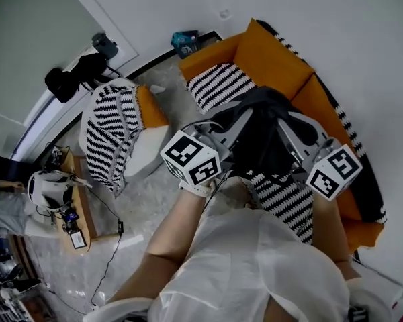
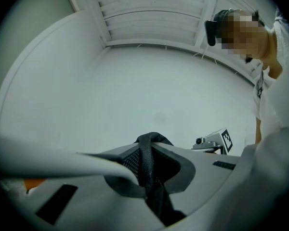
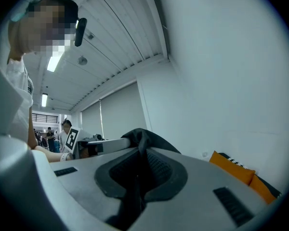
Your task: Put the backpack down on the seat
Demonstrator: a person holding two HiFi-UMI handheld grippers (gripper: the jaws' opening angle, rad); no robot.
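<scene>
Backpack (image 1: pixel 265 133) hangs below the fingers (image 2: pixel 192 177), over the sofa (image 1: pixel 272 59): left gripper (image 1: pixel 236 127) and right gripper (image 1: pixel 290 139) each clamped on a strap (image 2: pixel 145 162). Either strap slipping free would drop it crooked, perhaps off the sofa.

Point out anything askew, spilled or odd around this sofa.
Nothing spilled or damaged. The black backpack hangs over the orange sofa, one strap pinched in the left gripper, one in the right gripper. A cable trails loose across the floor.

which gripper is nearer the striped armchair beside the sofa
Left. The left gripper grips the backpack just right of the striped armchair; the right gripper grips it farther right, over the orange sofa.
</scene>
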